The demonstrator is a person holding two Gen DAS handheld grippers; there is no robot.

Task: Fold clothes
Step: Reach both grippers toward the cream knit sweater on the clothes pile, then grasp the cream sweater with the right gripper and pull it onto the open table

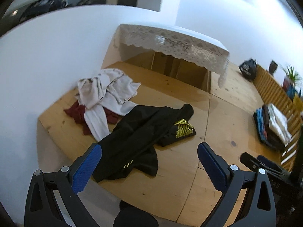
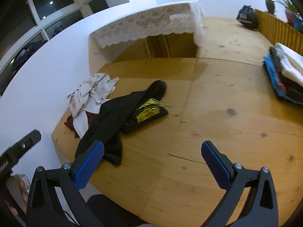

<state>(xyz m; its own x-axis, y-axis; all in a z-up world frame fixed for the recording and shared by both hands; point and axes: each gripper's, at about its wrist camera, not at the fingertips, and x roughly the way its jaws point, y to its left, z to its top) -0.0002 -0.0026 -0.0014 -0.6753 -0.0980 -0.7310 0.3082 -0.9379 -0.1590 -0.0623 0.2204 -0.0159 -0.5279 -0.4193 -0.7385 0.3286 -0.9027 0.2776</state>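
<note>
Wooden tabletop (image 2: 208, 132): black garment with yellow print (image 1: 136, 132) lies loosely spread near the front edge, partly over a crumpled white garment (image 1: 106, 90) and dark red cloth (image 1: 75, 113) at the wall side. A folded stack (image 2: 284, 71) sits well apart to the right, apparently sorted. Left gripper (image 1: 149, 162) and right gripper (image 2: 152, 160) hover spread wide, empty; bare board lies between pile and stack.

Both wrist views look down-forward from above near desk (image 1: 170, 189) edge; share black garment (image 2: 113, 113), possibly trousers.
</note>
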